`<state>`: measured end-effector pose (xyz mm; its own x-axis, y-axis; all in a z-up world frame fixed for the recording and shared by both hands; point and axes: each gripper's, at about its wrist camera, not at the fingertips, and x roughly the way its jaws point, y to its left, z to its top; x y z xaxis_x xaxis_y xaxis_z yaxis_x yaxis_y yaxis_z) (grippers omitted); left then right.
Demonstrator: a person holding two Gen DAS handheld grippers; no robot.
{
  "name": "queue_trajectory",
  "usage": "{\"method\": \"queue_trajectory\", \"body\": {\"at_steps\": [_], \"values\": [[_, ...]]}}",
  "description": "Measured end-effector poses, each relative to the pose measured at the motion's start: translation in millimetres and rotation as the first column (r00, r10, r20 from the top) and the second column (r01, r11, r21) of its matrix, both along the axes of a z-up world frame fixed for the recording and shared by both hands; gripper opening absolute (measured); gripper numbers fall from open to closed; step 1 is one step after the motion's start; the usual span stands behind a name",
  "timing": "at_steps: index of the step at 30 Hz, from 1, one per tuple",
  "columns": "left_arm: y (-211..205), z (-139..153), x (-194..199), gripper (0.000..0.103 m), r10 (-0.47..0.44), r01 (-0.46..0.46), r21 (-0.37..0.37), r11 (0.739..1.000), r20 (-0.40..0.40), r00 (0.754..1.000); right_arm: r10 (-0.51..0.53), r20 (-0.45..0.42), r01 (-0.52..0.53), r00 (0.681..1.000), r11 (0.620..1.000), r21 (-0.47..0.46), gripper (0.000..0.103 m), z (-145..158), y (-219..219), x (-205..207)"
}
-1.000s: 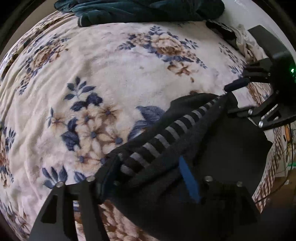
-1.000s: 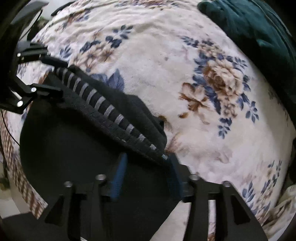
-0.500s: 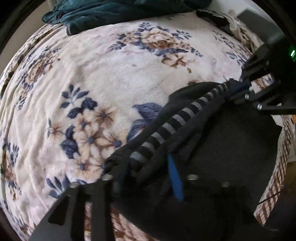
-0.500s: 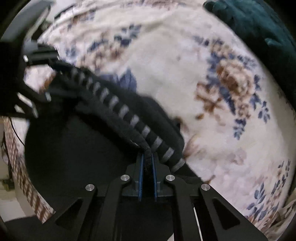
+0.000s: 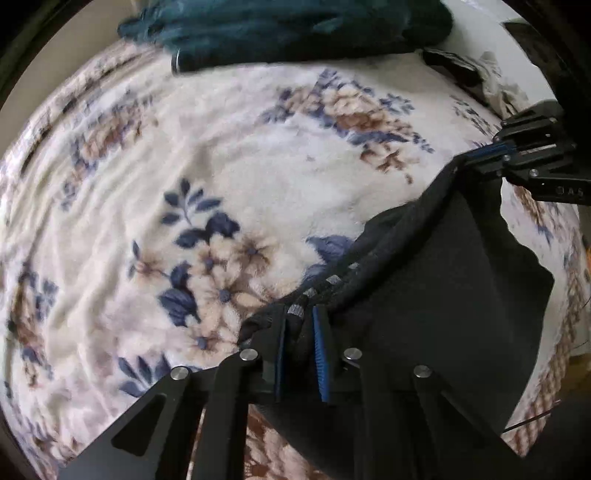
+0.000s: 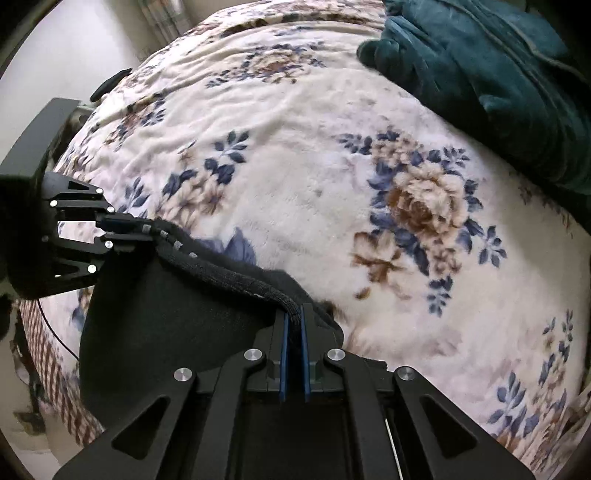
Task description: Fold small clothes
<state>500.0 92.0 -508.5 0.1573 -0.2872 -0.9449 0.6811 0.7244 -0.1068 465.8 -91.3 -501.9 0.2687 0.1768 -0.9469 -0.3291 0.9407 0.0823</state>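
Black garment (image 5: 443, 295) on floral blanket (image 5: 258, 166); teal fabric (image 5: 295, 29) beyond.

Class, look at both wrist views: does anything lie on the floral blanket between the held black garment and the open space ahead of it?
Nothing visible does. The black garment hangs over bare floral blanket; the teal blanket is bunched at the far edge.

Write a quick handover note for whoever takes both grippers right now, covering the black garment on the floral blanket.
Left gripper: jaws have just closed, shut on the striped waistband of the black garment.
Right gripper: jaws have just closed, shut on the waistband's other end.
The garment hangs from both grips over the floral blanket; teal blanket heaped at the far side.
Done: both ends gripped.
Left: probably lay it flat, then fold.
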Motion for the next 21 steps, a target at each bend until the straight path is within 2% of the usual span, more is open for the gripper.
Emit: {"method": "queue_trajectory", "body": {"at_steps": [3, 6, 8, 11, 12, 13, 14, 16, 17, 18, 20, 21], "values": [[3.3, -10.9, 15.3, 0.011, 0.02, -0.02, 0.01, 1.0, -0.009, 1.0, -0.025, 0.007, 0.025, 1.0, 0.999, -0.032, 0.005, -11.1, 1.2, 16.5], [2.0, -31.0, 25.6, 0.012, 0.03, -0.029, 0.017, 0.999, -0.056, 0.998, -0.058, -0.039, 0.055, 0.998, 0.996, -0.068, 0.005, -38.6, -1.6, 34.3], [2.7, -40.3, 30.7, 0.012, 0.04, -0.041, -0.009, 0.999, -0.116, 0.992, -0.087, -0.132, 0.077, 0.987, 0.994, -0.08, 0.005, -70.2, -6.3, 43.3], [13.8, -39.2, 40.1, 0.02, 0.089, -0.106, -0.071, 0.992, -0.21, 0.974, -0.094, -0.203, 0.081, 0.975, 0.994, -0.071, 0.005, -91.3, -6.1, 49.1], [19.0, -35.9, 40.4, 0.029, 0.098, -0.117, -0.078, 0.99, -0.215, 0.972, -0.106, -0.215, 0.096, 0.971, 0.994, -0.059, 0.006, -91.3, -8.4, 51.7], [23.1, -33.2, 38.8, 0.038, 0.097, -0.118, -0.085, 0.989, -0.218, 0.971, -0.12, -0.243, 0.117, 0.963, 0.993, -0.025, 0.01, -90.2, -12.9, 55.4], [28.5, -32.0, 35.2, 0.043, 0.078, -0.107, -0.109, 0.988, -0.245, 0.966, -0.116, -0.269, 0.121, 0.956, 0.993, 0.003, 0.012, -89.4, -16.0, 57.7], [34.4, -32.8, 28.2, 0.044, 0.06, -0.09, -0.106, 0.99, -0.257, 0.965, -0.121, -0.288, 0.125, 0.95, 0.992, -0.004, 0.039, -86.6, -23.4, 60.5], [36.2, -32.7, 25.7, 0.044, 0.055, -0.086, -0.11, 0.99, -0.257, 0.965, -0.114, -0.296, 0.121, 0.948, 0.993, 0.005, 0.04, -85.2, -27.5, 60.3], [38.3, -31.9, 22.3, 0.043, 0.059, -0.088, -0.111, 0.99, -0.246, 0.968, -0.118, -0.304, 0.127, 0.945, 0.992, 0.008, 0.04, -84.8, -31.5, 59.6], [37.6, -28.6, 19.6, 0.028, 0.062, -0.089, -0.116, 0.989, -0.219, 0.974, -0.147, -0.339, 0.17, 0.929, 0.985, 0.039, 0.006, -85.5, -43.9, 56.1], [36.3, -29.1, 20.0, 0.024, 0.069, -0.09, -0.097, 0.991, -0.205, 0.976, -0.174, -0.353, 0.199, 0.919, 0.979, 0.037, 0.004, -86.3, -49.6, 55.3]]}}
